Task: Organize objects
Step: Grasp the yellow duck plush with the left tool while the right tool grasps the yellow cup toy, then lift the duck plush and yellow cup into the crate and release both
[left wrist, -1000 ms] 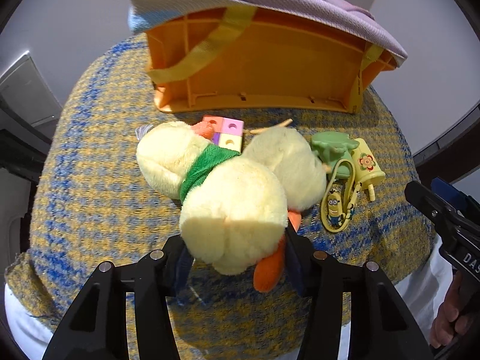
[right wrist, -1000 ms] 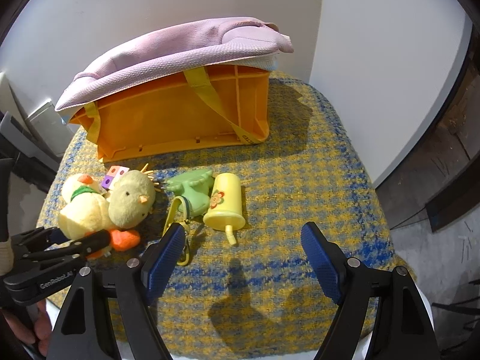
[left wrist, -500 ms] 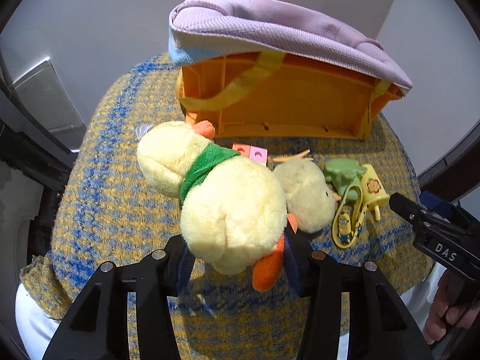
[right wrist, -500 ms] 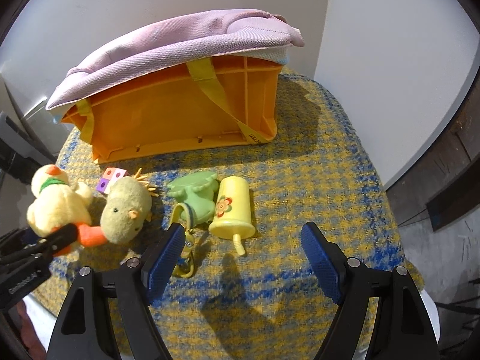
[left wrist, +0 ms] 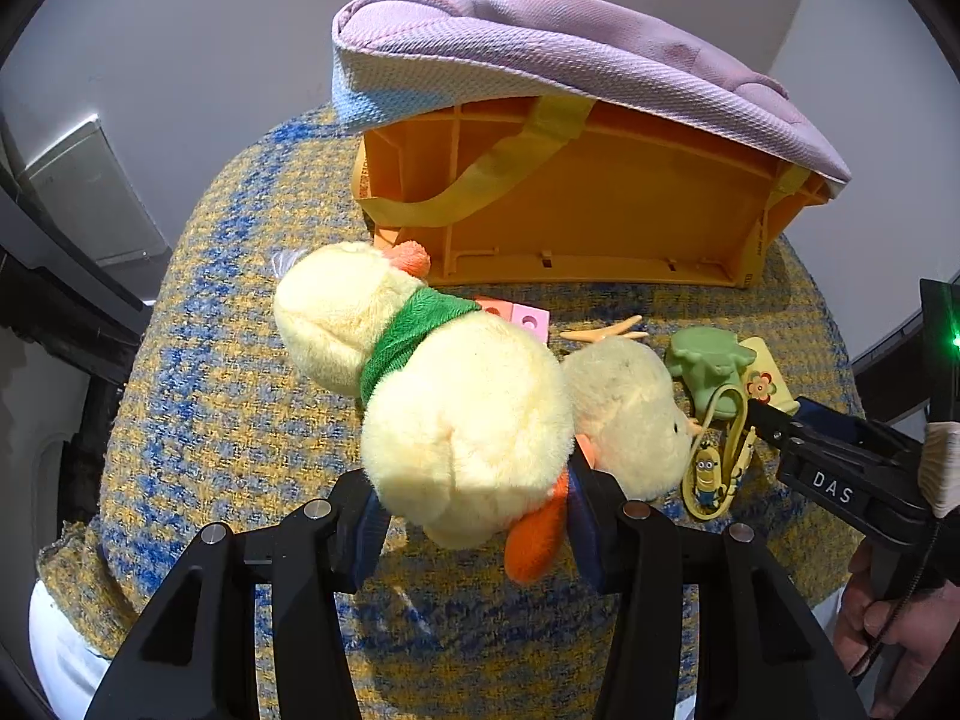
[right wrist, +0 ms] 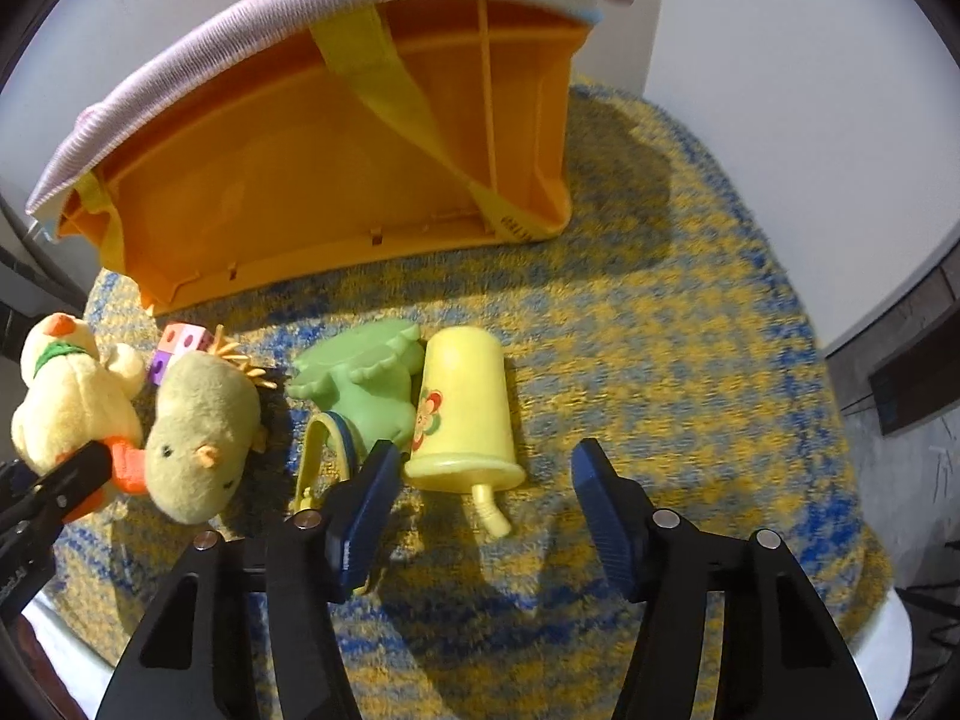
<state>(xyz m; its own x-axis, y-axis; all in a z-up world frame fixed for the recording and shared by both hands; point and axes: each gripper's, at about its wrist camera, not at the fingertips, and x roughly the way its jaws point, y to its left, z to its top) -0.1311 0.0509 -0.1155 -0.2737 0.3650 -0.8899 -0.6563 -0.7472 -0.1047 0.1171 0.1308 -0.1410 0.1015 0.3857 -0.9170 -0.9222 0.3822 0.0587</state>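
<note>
A yellow plush duck (left wrist: 456, 414) with a green scarf hangs just above the table, and my left gripper (left wrist: 474, 510) is shut on its lower body beside the orange feet. From the right wrist view the duck (right wrist: 66, 396) and left gripper (right wrist: 54, 492) sit at the far left. A yellow straw cup (right wrist: 462, 408) lies on its side. My right gripper (right wrist: 483, 492) is low over the cup's lid end, jaws closing. The straw lies between them, but the pads (right wrist: 600, 510) are not pressing on it. In the left wrist view the right gripper (left wrist: 774, 426) reaches in beside the cup (left wrist: 765, 384).
An orange crate (right wrist: 300, 180) lies on its side at the back under a lilac cushion (left wrist: 540, 48). On the blue-yellow tweed cover (right wrist: 660, 360) lie a second plush chick (right wrist: 198, 420), a green toy (right wrist: 366, 378), a yellow strap with a cartoon charm (left wrist: 708, 468) and pastel cubes (right wrist: 177, 345). A hand (left wrist: 888, 630) holds the right gripper.
My right gripper has come down close over the yellow cup and its jaws have narrowed. The duck in my left gripper has drawn away from the other plush chick.
</note>
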